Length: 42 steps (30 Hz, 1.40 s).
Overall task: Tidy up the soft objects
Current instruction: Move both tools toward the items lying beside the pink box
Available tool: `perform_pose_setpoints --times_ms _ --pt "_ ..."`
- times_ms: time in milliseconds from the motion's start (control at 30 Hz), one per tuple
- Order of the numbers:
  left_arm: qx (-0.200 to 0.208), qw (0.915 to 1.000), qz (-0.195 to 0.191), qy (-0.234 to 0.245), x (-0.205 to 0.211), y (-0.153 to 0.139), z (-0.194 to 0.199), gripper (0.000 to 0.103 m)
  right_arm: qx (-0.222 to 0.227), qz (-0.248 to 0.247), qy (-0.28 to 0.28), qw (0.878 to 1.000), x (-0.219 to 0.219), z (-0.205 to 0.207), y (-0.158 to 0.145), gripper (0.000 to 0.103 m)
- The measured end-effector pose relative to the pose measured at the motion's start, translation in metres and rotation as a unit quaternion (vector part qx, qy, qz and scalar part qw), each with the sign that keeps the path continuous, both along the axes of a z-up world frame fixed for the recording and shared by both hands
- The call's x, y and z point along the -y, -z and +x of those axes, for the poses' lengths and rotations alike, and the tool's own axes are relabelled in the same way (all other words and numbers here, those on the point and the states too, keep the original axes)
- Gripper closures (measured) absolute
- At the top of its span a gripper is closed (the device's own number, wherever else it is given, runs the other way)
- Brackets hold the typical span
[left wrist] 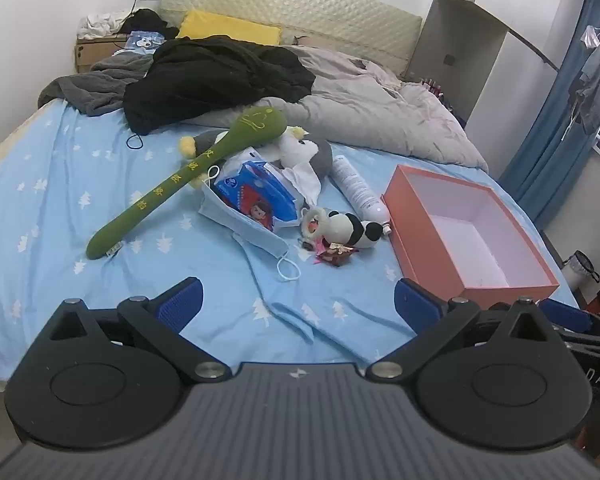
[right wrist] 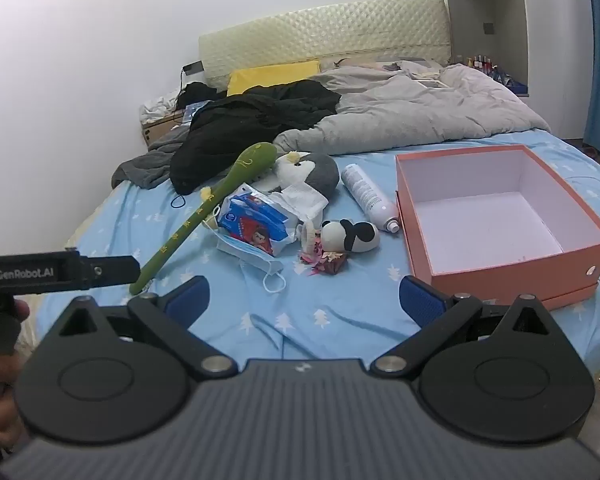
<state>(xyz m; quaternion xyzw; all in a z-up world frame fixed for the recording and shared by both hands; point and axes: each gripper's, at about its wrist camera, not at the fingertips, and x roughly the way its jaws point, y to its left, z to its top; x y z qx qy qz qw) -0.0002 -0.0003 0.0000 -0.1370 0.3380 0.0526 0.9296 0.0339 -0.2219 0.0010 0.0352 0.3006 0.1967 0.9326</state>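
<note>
On the blue bed sheet [left wrist: 60, 200] lie a long green plush stick [left wrist: 180, 176] [right wrist: 204, 208], a grey and white penguin plush [left wrist: 300, 148] [right wrist: 312, 168], a small panda plush [left wrist: 356, 230] [right wrist: 350, 234], a tissue pack [left wrist: 256, 194] [right wrist: 256, 220] on a face mask [left wrist: 240, 224], and a white spray can [left wrist: 358, 188] [right wrist: 370, 196]. An open, empty orange box [left wrist: 428, 240] [right wrist: 512, 276] stands to their right. My left gripper [left wrist: 298, 300] and right gripper [right wrist: 304, 296] are both open and empty, held above the near sheet, short of the objects.
A grey duvet [left wrist: 380, 112], black clothing [left wrist: 212, 76] and a yellow pillow [left wrist: 228, 28] fill the far half of the bed. Candy wrappers [left wrist: 332, 252] lie by the panda. A cupboard [left wrist: 460, 32] and blue curtain [left wrist: 560, 120] stand at the right.
</note>
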Motion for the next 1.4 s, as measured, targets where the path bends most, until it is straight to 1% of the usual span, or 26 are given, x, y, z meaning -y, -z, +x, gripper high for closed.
perform_pose_setpoints --times_ms 500,700,833,1400 --pt "0.005 1.0 0.001 0.0 -0.001 0.003 -0.002 0.0 -0.009 -0.001 0.003 1.0 0.004 0.001 0.007 0.0" --pt "0.005 1.0 -0.001 0.006 -0.007 0.003 -0.006 0.0 -0.009 -0.003 0.006 1.0 0.002 -0.001 0.005 0.0" --pt "0.002 1.0 0.007 0.006 0.0 0.004 -0.001 0.0 -0.009 -0.007 0.003 1.0 0.001 -0.005 0.007 0.0" --pt "0.0 1.0 0.007 0.001 -0.001 0.003 0.0 0.0 -0.011 -0.011 0.002 1.0 -0.002 -0.005 0.008 0.0"
